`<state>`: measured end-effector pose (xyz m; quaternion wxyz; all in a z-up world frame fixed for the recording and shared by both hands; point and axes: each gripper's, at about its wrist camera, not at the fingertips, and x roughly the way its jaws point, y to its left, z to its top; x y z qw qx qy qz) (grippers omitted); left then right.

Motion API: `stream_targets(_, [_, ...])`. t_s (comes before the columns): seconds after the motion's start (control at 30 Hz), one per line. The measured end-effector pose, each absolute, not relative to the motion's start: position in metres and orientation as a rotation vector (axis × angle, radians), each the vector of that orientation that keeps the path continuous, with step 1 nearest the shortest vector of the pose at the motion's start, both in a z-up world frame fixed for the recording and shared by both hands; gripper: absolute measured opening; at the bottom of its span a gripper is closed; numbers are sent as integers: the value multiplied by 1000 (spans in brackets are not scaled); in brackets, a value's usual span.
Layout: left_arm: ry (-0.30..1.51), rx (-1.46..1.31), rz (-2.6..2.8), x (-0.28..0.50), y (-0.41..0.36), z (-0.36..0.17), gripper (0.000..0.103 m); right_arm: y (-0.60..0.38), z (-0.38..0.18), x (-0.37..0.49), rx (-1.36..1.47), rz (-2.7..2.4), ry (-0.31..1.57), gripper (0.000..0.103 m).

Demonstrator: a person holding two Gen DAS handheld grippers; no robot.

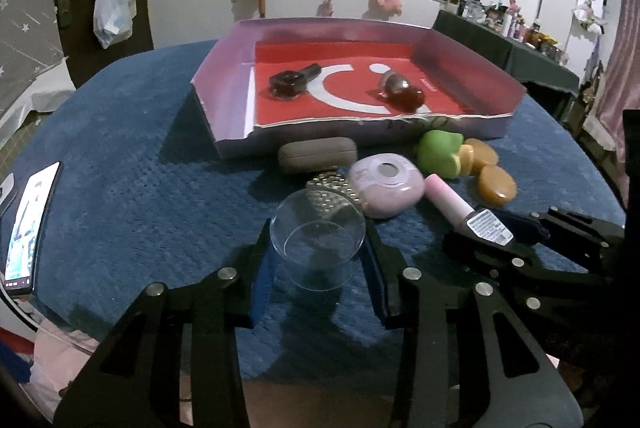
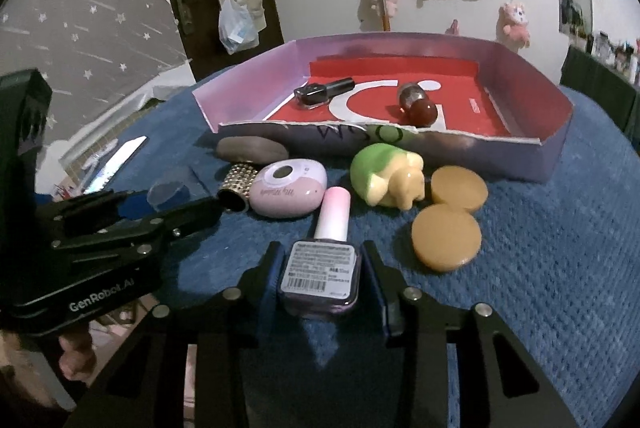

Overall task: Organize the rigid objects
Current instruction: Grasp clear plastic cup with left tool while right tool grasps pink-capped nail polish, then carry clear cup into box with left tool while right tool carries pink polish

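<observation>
My left gripper has its fingers on both sides of a clear plastic cup lying on the blue cloth; contact looks close on both sides. My right gripper straddles the base of a pink nail polish bottle, with small gaps beside it. The bottle shows in the left wrist view too. A shallow box with a red floor holds a dark polish bottle and a metallic and brown bottle.
Loose on the cloth in front of the box: a grey case, a studded tube, a pink oval case, a green and cream toy, two amber discs. A phone lies at the left.
</observation>
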<state>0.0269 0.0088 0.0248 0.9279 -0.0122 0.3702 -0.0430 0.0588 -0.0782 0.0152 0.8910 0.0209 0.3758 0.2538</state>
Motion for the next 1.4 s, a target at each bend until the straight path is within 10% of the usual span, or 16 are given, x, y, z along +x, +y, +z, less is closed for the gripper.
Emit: stream_targets(1.4, [689, -23, -159, 58, -13, 60, 38, -97, 66, 67, 70, 531, 682, 41])
